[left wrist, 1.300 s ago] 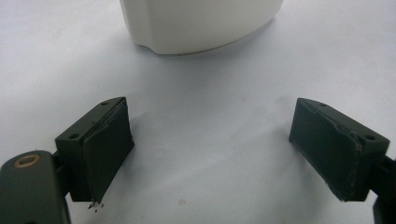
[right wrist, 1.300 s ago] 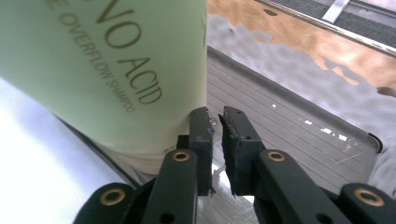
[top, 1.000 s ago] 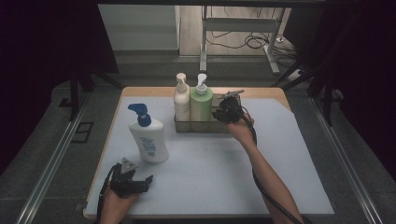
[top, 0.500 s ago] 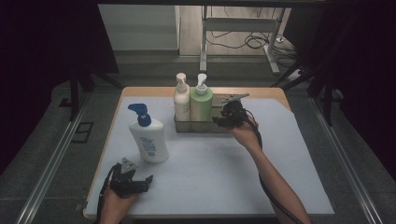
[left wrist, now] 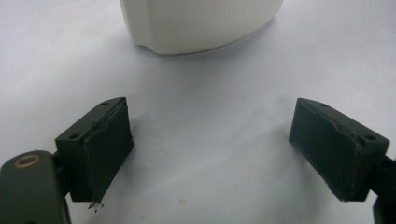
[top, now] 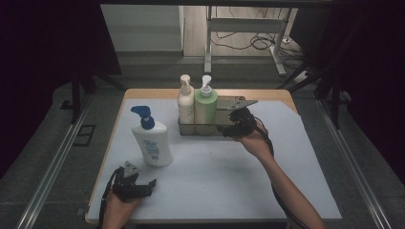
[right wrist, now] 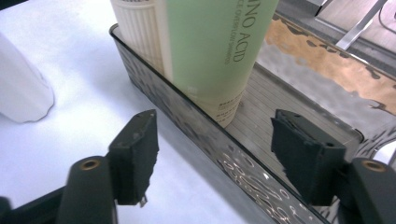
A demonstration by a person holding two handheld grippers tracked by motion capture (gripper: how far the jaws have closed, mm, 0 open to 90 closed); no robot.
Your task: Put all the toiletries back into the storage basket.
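A green pump bottle [top: 206, 107] [right wrist: 215, 51] and a cream pump bottle [top: 186, 106] [right wrist: 140, 32] stand upright in a metal tray [top: 191, 129] [right wrist: 243, 168] at the back of the table. My right gripper [top: 230, 125] [right wrist: 217, 126] is at the tray's front right. Its jaws have just been opening; the tray's front wall runs between them and the pads touch nothing. A white bottle with a blue pump [top: 152, 140] [left wrist: 201, 23] stands to the left. My left gripper [top: 149, 186] [left wrist: 210, 112] rests open on the mat just short of that bottle's base.
A white mat [top: 215, 176] covers the wooden table, with bare mat between the two hands and to the right of the tray. The right half of the tray floor [right wrist: 289, 107] holds nothing. Dark floor and metal rails surround the table.
My right gripper has drawn back from beside the green bottle toward the near side, and its jaws stand wider apart. The left gripper and all three bottles have stayed put.
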